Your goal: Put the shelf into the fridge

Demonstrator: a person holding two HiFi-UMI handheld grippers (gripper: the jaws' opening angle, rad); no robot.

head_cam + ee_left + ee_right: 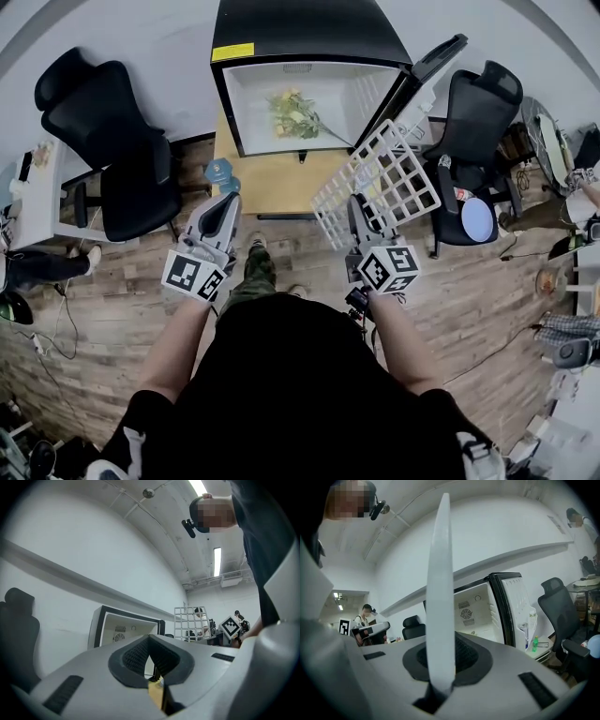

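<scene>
- Right gripper [359,214]: clamped on the white wire shelf's [377,180] edge, which is tilted upright just before the open fridge [309,33], probably to clear the doorway.
- Left gripper [223,216]: jaws pressed together, empty, held aside.

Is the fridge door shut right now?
No, the fridge door stands swung open, with the white interior showing in the head view.
</scene>
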